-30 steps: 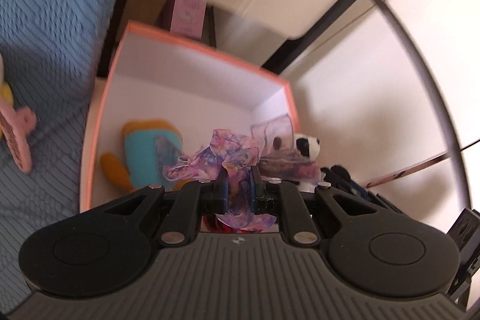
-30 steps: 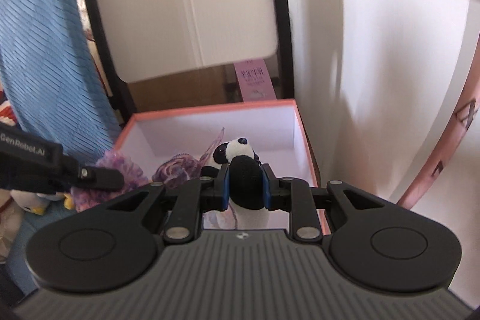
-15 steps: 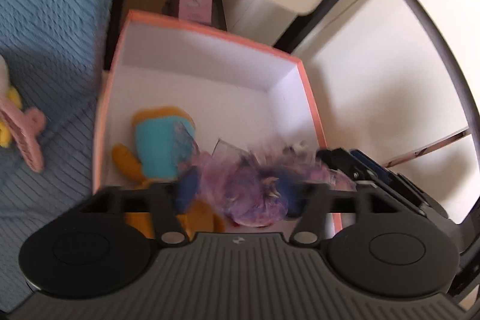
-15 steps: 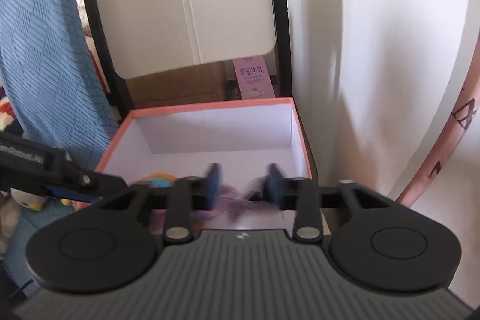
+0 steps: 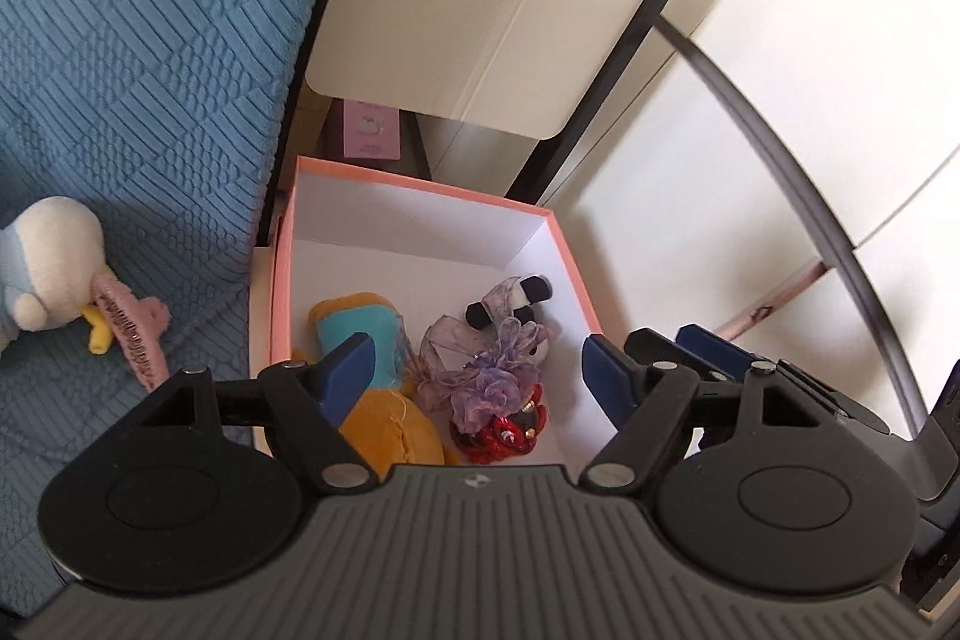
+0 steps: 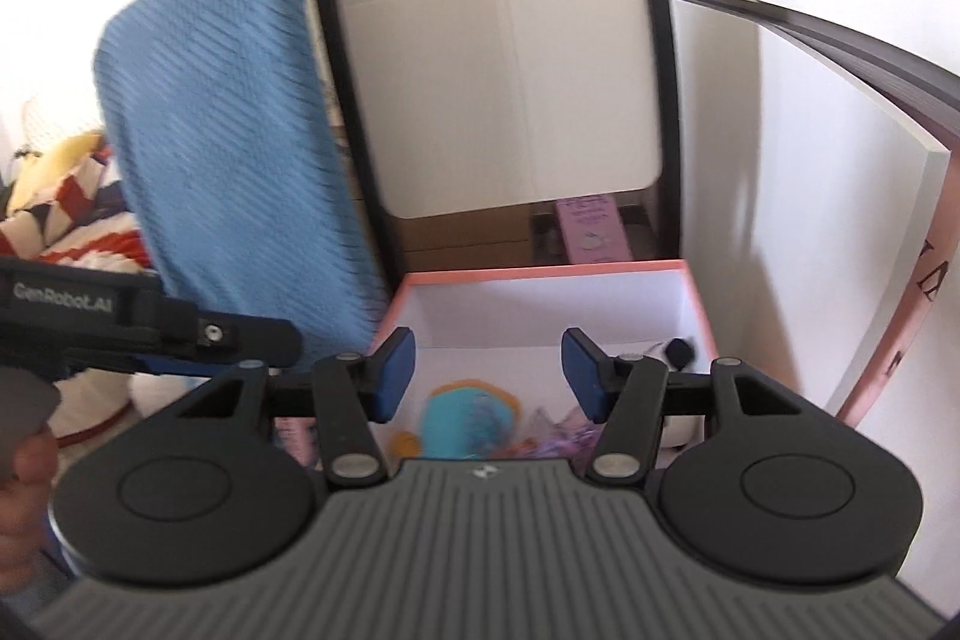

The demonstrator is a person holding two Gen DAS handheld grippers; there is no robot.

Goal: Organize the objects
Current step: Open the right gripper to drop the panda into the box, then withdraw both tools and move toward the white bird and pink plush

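A pink-rimmed white box holds a teal and orange plush, a purple ribbon bow, a small panda plush and a red ornament. My left gripper is open and empty above the box. My right gripper is open and empty above the same box, with the teal plush and the bow below it. The other gripper's fingers reach in at the box's right side.
A blue quilted cushion lies left of the box. On it sit a white and blue plush and a pink hair claw. A cream chair back and a pink carton stand behind the box. A white wall is at the right.
Both grippers opened and lifted back. The purple bow dropped from the left gripper and the panda from the right gripper into the box.
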